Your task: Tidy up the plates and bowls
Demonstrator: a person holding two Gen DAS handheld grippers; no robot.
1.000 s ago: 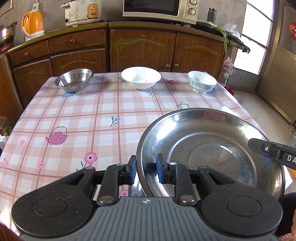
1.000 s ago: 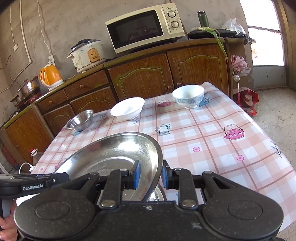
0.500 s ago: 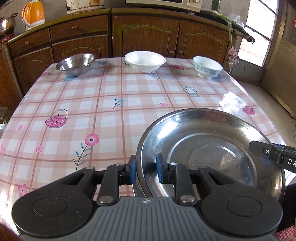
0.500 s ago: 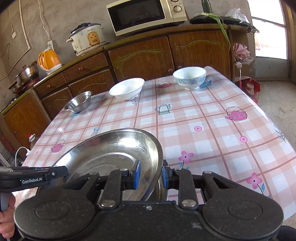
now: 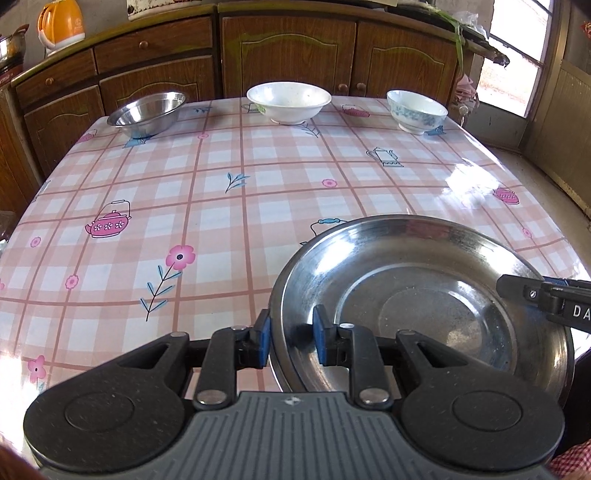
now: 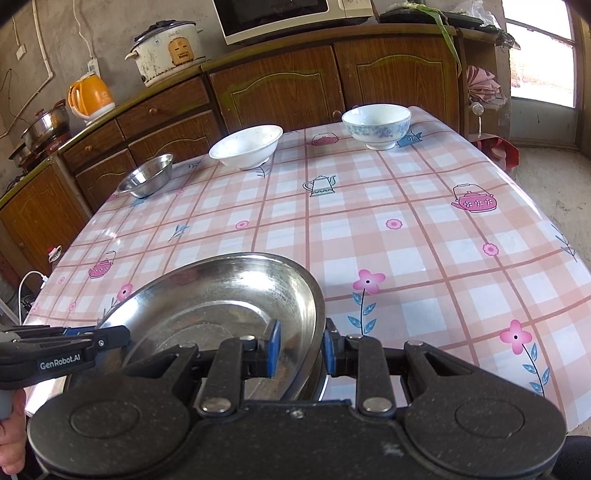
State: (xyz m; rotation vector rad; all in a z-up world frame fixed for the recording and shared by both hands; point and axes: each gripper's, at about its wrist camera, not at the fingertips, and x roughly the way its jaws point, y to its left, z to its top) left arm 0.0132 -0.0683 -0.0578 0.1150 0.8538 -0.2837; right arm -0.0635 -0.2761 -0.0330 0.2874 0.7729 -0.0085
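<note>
1. Both grippers are on the big steel plate point(image 5: 424, 295) at the near edge of the table point(image 5: 258, 206), one at each side of its rim.
2. The left gripper point(image 5: 291, 341) is clamped on the plate's left rim: one blue pad outside, one inside the dish.
3. The right gripper point(image 6: 300, 347) is clamped on the right rim the same way, with the metal edge running between its blue pads.
4. In the right wrist view a second steel rim peeks out just beneath the plate; I cannot tell whether the two touch.
5. Writing: the left gripper's side, seen from the right wrist camera, reads "GenRobot.AI" in white. On the right gripper, seen from the left wrist camera, only "DA" shows before the picture's edge cuts it off.
6. At the far edge of the table stand three bowls in a row, well apart: a small steel bowl point(image 5: 147, 112) on the left, a white bowl point(image 5: 289, 101) in the middle, a blue-patterned bowl point(image 5: 416, 110) on the right.
7. The tablecloth is pink check, printed with teapots and flowers.
8. On the counter behind sit an orange kettle point(image 6: 90, 96), a white rice cooker point(image 6: 166, 51) and a microwave point(image 6: 291, 13); the cooker's and kettle's labels are too small to read.
</note>
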